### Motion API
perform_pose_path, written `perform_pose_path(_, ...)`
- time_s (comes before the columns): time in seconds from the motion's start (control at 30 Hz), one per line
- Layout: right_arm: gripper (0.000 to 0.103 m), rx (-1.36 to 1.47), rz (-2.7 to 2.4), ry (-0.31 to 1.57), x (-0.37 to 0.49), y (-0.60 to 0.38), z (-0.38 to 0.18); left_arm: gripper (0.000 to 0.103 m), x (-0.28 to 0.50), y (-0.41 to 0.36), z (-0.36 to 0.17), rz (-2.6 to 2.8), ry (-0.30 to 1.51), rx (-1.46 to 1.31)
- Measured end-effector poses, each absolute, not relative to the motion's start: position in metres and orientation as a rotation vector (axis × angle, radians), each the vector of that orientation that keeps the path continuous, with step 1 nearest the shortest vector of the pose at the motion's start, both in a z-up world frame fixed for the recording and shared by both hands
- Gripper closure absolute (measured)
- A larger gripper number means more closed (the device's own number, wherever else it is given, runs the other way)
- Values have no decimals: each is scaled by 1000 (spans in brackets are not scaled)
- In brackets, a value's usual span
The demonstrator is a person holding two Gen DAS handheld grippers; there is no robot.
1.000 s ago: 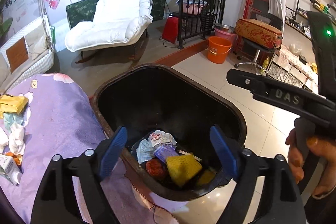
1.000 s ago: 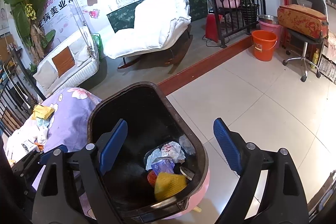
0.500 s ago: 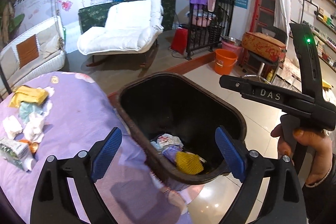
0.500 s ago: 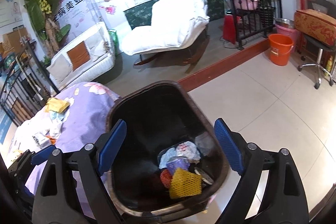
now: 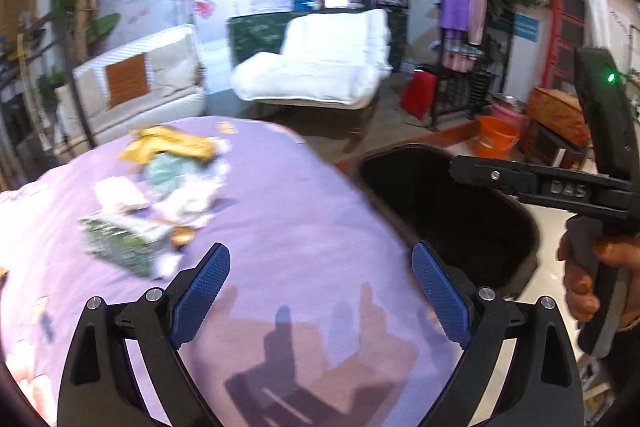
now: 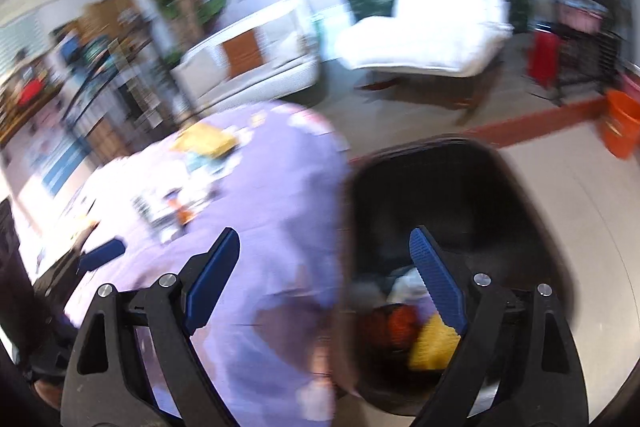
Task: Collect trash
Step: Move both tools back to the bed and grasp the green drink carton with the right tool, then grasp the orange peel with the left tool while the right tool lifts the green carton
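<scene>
The trash (image 5: 160, 195) lies in a loose heap on the purple floral cloth (image 5: 304, 227) of the worktop: a yellow wrapper (image 5: 172, 146) at the far end, a pale teal scrap (image 5: 172, 173) just beside it, white crumpled tissues (image 5: 188, 203) in the middle, and a green printed carton (image 5: 120, 241) nearest the camera (motion blur hides finer detail). The black bin (image 5: 460, 223) stands beside the worktop's right edge; the right wrist view shows a yellow net (image 6: 430, 347), something red-orange (image 6: 400, 323) and white paper (image 6: 408, 285) at its bottom.

The left hand-held gripper (image 5: 320, 293) hangs above bare cloth near the heap, its blue pads spread wide with nothing between them. The right hand-held gripper (image 6: 324, 285) is likewise spread and empty, straddling the line where cloth meets bin. In the left wrist view, it shows side-on over the bin, gripped by the person's right hand (image 5: 584, 279).
</scene>
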State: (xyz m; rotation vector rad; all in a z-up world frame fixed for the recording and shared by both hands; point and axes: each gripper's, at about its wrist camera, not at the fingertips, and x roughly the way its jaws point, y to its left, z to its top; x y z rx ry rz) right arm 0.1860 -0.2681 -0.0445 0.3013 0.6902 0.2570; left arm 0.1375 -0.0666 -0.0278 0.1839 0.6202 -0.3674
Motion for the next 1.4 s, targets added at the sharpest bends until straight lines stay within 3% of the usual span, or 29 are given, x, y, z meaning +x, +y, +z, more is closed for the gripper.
perform_pose_path(0.37,17,145,749,814,235,-117,-47,11,132,42,-33,-123,682,93)
perform_pose_path(0.57,26,20,912,885,284,-42,-52,11,124,89,-34,-63,685,30)
perform_pose_path(1.17,39,-261,1088,1045,361,58,-92,11,128,133,-46,-53,726,-38)
perform_pose_path(1.2,42,-270,1095,1052,360,63,-94,11,128,134,-46,-54,727,-42)
perform_pose_path(1.23,52,-284,1092,1054,360,69,-97,11,128,134,-46,-57,728,-45)
perform_pose_path(1.4,52,-273,1091,1031,353,80,-94,11,129,133,-43,-66,729,-48)
